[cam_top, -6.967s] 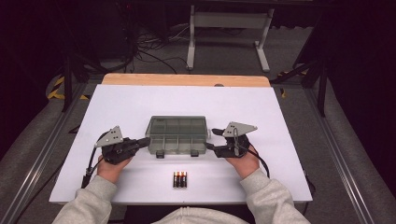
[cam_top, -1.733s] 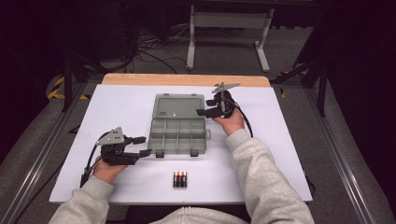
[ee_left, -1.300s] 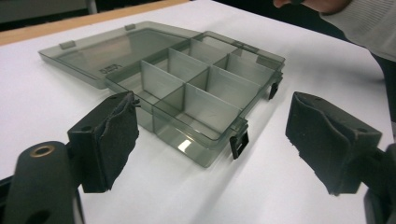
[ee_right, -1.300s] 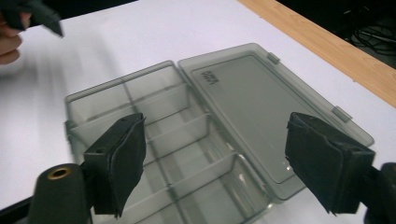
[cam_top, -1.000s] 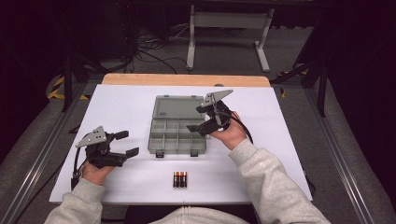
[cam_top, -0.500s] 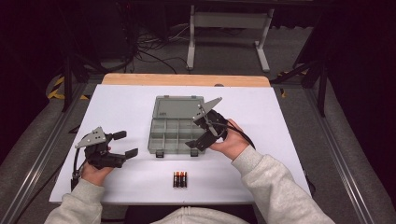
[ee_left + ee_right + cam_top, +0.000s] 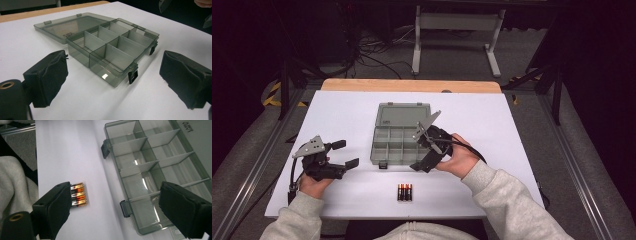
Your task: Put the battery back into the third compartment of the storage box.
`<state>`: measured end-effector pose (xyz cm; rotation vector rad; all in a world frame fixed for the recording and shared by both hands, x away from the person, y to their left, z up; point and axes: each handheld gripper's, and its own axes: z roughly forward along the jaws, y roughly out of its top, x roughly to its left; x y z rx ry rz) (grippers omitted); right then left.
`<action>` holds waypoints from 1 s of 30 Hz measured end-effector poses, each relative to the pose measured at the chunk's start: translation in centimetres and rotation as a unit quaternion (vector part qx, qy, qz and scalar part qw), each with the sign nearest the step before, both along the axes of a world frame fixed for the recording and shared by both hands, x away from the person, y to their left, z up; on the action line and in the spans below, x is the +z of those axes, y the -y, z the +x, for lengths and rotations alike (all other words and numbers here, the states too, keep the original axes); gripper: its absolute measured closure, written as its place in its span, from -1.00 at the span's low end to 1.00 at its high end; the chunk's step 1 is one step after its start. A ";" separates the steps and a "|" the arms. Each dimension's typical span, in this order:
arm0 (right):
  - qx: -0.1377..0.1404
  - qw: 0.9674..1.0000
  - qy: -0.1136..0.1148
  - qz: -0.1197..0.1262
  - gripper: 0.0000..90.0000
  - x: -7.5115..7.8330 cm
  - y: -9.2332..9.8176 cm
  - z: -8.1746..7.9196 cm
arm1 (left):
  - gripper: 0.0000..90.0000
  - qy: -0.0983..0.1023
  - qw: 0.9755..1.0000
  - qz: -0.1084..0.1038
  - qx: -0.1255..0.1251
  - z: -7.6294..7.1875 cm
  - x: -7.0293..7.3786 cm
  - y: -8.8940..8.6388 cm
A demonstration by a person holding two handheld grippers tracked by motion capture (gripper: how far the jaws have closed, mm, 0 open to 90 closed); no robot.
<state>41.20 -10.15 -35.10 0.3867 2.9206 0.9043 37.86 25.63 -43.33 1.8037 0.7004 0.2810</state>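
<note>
A grey see-through compartment box (image 7: 388, 145) (image 7: 112, 48) (image 7: 152, 167) lies open mid-table, its lid (image 7: 404, 114) (image 7: 67, 26) flat behind it and its cells empty. Three batteries (image 7: 405, 192) (image 7: 79, 195) lie side by side near the front edge. My right gripper (image 7: 422, 151) (image 7: 115, 202) is open, held over the box's front right corner and tilted down. In the right gripper view one jaw hangs next to the batteries and the other over the box. My left gripper (image 7: 346, 154) (image 7: 113, 66) is open, left of the box, pointing at it with nothing between its pads.
The white tabletop (image 7: 522, 125) ends in a wooden strip (image 7: 412, 85) at the far side. Beyond it are a metal stand (image 7: 457, 22) and cables on the dark floor. Rails run along both sides of the table.
The box's lid was opened earlier. Over the last second my right gripper has come back from the box's far right side to its front right corner, tilting down. My left gripper has stayed put.
</note>
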 end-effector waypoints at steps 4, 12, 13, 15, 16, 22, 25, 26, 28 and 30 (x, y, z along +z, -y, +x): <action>0.016 1.000 0.000 -0.009 -0.75 -0.1 -0.4 -0.3 | -0.82 -0.002 1.000 0.000 0.000 0.1 -0.1 0.0; 0.030 0.999 0.001 -0.018 -0.75 -0.5 -1.0 -1.0 | -0.83 0.002 1.000 -0.006 0.004 0.1 -0.1 0.0; 0.033 0.999 0.003 -0.017 -0.74 -0.5 -1.2 -1.0 | -0.83 0.002 1.000 -0.006 0.004 0.1 -0.1 0.0; 0.035 0.999 0.001 -0.015 -0.72 -0.7 -1.3 -1.2 | -0.83 0.002 1.000 -0.005 0.003 0.1 -0.1 0.1; 0.037 0.999 0.002 -0.014 -0.72 -0.9 -1.4 -1.2 | -0.83 0.002 1.000 -0.006 0.003 0.1 -0.1 0.1; 0.042 0.999 0.000 -0.022 -0.70 -2.0 -2.0 -1.8 | -0.83 0.004 1.000 -0.005 0.006 0.0 -0.1 0.0; 0.048 0.999 -0.003 -0.023 -0.70 -2.8 -2.2 -2.1 | -0.83 0.003 1.000 -0.003 0.005 0.0 -0.1 0.0; 0.048 0.999 -0.005 -0.026 -0.70 -3.0 -2.3 -2.2 | -0.83 0.003 1.000 -0.004 0.006 0.0 -0.1 0.0; 0.053 0.998 -0.011 -0.030 -0.70 -3.4 -2.4 -2.4 | -0.83 0.003 1.000 -0.004 0.006 0.0 -0.1 0.0; 0.055 0.998 -0.015 -0.036 -0.70 -3.8 -2.5 -2.7 | -0.83 0.002 1.000 -0.004 0.006 0.0 -0.1 0.0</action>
